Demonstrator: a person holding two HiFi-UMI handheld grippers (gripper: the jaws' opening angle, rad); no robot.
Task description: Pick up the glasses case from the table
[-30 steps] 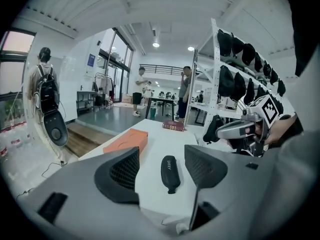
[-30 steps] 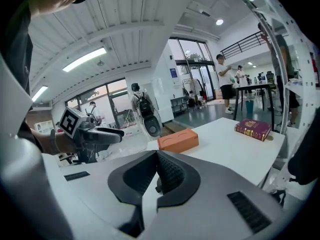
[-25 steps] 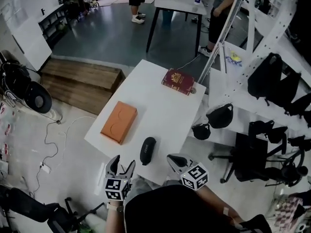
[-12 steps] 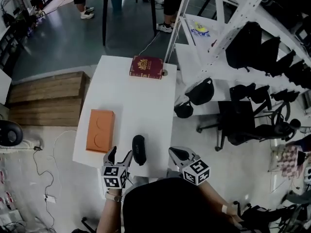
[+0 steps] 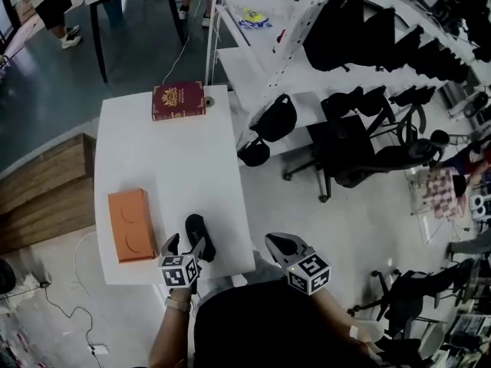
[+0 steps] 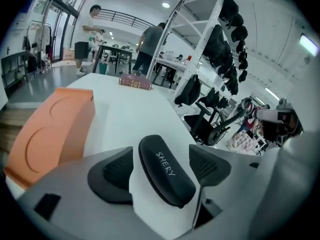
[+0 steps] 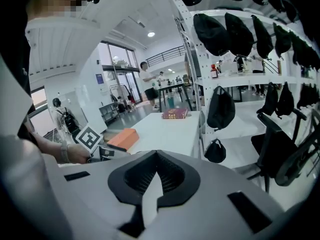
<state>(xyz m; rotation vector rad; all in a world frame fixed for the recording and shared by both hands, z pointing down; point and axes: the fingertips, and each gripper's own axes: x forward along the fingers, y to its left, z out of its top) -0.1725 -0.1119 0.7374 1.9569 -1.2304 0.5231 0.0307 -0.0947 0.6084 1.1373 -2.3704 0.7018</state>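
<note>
The left gripper (image 5: 186, 246) has its jaws wide apart, one on either side of the black glasses case (image 6: 165, 170) (white lettering "SHERY" runs along its lid); narrow strips of white show between the case and the pads, so nothing is clamped. The case lies flat at the near edge of the white table (image 5: 153, 152), just right of an orange box (image 5: 130, 225). A dark red book (image 5: 179, 100) sits at the far end. The right gripper (image 7: 157, 159) hangs off the table's near right corner, jaw tips together, holding nothing
</note>
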